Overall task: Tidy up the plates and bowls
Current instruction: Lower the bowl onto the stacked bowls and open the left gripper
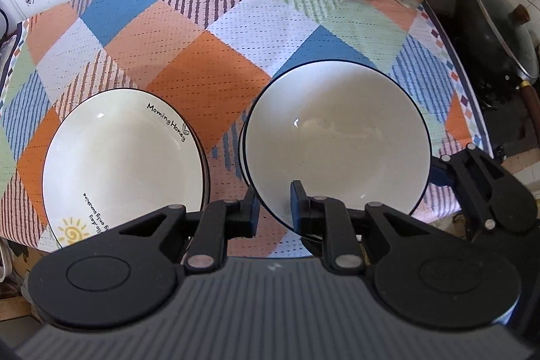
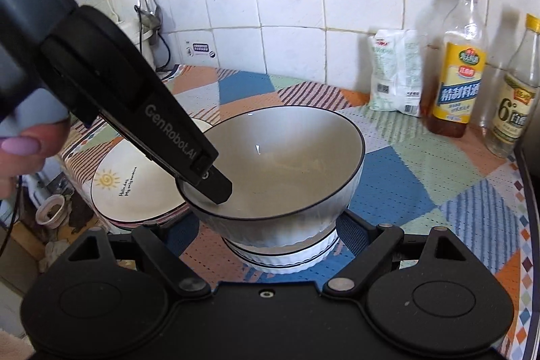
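Pinching the near rim of the white bowl point(image 1: 337, 137), the left gripper point(image 1: 275, 211) has its jaws narrow, one pad inside the wall and one outside, at six o'clock in the left wrist view; the sun-printed plate point(image 1: 125, 157) lies at nine o'clock of it. Over to the right wrist view: the bowl sits atop a ribbed white bowl point(image 2: 287, 255), the right gripper wide and empty around them. Glazed ceramic looks stiff, slick and chippable, so the rim is the hold.
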Demonstrator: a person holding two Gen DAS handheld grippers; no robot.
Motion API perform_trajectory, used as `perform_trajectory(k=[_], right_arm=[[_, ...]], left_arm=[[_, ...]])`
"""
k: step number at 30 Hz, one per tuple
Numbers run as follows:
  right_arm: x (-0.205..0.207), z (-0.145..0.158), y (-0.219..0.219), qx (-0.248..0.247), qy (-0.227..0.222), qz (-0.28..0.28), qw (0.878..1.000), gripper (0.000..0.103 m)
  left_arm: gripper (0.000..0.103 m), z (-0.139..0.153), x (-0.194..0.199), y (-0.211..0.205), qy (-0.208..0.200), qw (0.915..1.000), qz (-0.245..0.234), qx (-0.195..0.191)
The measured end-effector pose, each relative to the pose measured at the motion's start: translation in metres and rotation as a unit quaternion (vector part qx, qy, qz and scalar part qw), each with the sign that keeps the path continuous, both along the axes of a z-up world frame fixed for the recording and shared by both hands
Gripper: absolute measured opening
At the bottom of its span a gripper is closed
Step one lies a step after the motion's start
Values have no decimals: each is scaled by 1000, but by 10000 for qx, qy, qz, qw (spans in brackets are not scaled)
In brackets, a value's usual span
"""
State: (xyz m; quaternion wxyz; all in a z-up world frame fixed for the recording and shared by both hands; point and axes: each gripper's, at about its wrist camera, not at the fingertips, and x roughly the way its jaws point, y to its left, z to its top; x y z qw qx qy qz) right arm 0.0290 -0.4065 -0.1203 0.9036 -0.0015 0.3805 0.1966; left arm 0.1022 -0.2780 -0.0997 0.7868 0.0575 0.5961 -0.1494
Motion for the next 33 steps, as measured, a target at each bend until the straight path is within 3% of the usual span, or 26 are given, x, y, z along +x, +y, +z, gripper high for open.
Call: perform_trajectory(k=[10, 17, 22, 28, 33], right_arm=[[5, -10, 14, -382, 87, 168, 9991, 92], [7, -16, 32, -1137, -109, 182, 9933, 94], [8, -19, 32, -1206, -73, 22, 9927, 97], [2, -17, 34, -1253, -98, -127, 9920, 97], [-18, -6, 29, -801, -50, -351, 9962, 97]], left_arm=[[17, -16, 7, 3, 86, 9997, 165, 155], [17, -27, 10, -1, 83, 9991, 321, 249], [19, -30, 7, -7, 14, 9990, 291, 344], [36, -25, -2, -6, -37, 9991, 345, 262], [41, -12, -13, -8, -130, 9992, 358, 154]])
